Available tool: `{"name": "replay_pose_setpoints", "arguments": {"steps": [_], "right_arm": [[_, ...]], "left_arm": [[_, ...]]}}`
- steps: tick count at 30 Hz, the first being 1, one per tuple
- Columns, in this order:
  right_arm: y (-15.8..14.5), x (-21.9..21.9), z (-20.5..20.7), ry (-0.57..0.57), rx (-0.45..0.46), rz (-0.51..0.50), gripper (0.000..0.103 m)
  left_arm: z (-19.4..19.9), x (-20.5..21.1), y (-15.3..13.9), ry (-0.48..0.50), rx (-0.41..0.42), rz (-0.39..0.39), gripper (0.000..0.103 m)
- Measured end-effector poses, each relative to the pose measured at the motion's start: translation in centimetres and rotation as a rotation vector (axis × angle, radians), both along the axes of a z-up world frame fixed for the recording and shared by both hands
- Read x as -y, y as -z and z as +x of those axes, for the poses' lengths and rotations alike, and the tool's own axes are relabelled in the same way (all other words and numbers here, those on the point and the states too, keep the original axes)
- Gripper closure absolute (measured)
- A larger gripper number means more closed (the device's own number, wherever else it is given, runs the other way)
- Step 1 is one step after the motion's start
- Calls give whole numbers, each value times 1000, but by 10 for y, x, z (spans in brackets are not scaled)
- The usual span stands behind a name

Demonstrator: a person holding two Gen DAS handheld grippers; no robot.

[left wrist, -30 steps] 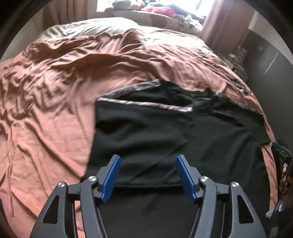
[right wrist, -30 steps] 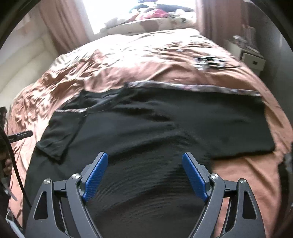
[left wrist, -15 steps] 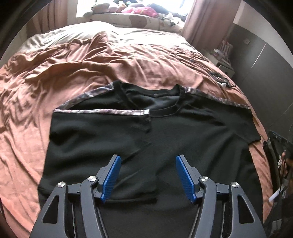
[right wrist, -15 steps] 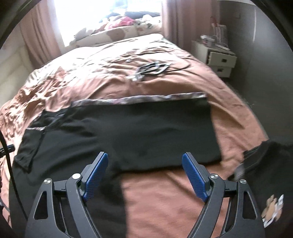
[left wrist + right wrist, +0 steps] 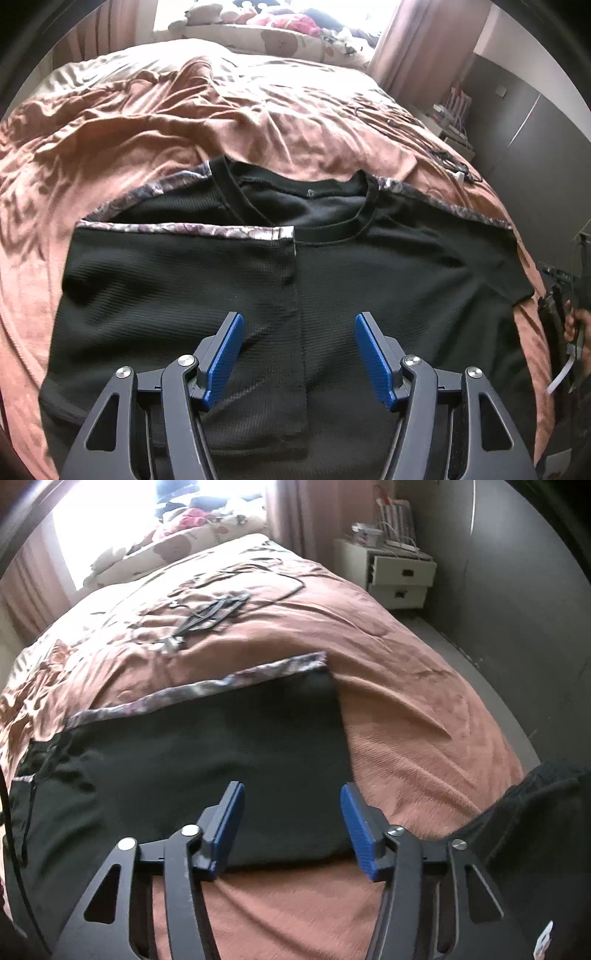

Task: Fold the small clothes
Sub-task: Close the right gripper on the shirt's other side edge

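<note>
A black T-shirt point(image 5: 388, 280) with patterned shoulder trim lies flat on the brown bedspread point(image 5: 258, 122). Its left sleeve point(image 5: 177, 280) is folded in over the chest, up to the collar point(image 5: 332, 236). My left gripper point(image 5: 299, 354) is open and empty, above the shirt's middle. In the right wrist view the shirt's right sleeve point(image 5: 229, 753) lies spread out flat. My right gripper point(image 5: 291, 823) is open and empty, just above the sleeve's lower outer corner.
Cables point(image 5: 210, 613) lie on the bed beyond the shirt. Another dark garment point(image 5: 535, 830) lies at the bed's right edge. A white nightstand point(image 5: 399, 572) stands by the dark wall. Pillows and toys point(image 5: 280, 33) are at the head of the bed.
Both grippers have swung to the right. The left one now faces the shirt's middle. The right one has gone from the shirt's body out to the right sleeve. Both stayed open.
</note>
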State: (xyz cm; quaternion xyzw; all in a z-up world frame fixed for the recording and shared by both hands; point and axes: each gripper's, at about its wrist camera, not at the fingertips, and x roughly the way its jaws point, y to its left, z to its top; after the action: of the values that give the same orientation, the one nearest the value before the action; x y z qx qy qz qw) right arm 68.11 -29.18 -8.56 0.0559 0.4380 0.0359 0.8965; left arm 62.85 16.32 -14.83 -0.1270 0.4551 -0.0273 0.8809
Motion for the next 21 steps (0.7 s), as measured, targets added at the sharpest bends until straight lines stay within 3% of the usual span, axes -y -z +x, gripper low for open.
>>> {"name": "replay_pose_setpoints", "arguments": {"steps": [5,12,18,20,21], "right_arm": [[18,2,35,30,-42,-31,69],[43,2,69,89,-84,-103,69],[62,4,85,81,-100,-51,71],[60,1,88,55,-101,-53,91],[57,0,87,53,-94,-75,94]], "left_arm": [[4,-4,9,1,-3,-11,38],[6,-11,12,13,-11,4,38],[6,-21,18,-1,-20,-7,38],[6,-24,19,-3,-21,-9,39],[5,-24,19,-2,-21,-9,39]]}}
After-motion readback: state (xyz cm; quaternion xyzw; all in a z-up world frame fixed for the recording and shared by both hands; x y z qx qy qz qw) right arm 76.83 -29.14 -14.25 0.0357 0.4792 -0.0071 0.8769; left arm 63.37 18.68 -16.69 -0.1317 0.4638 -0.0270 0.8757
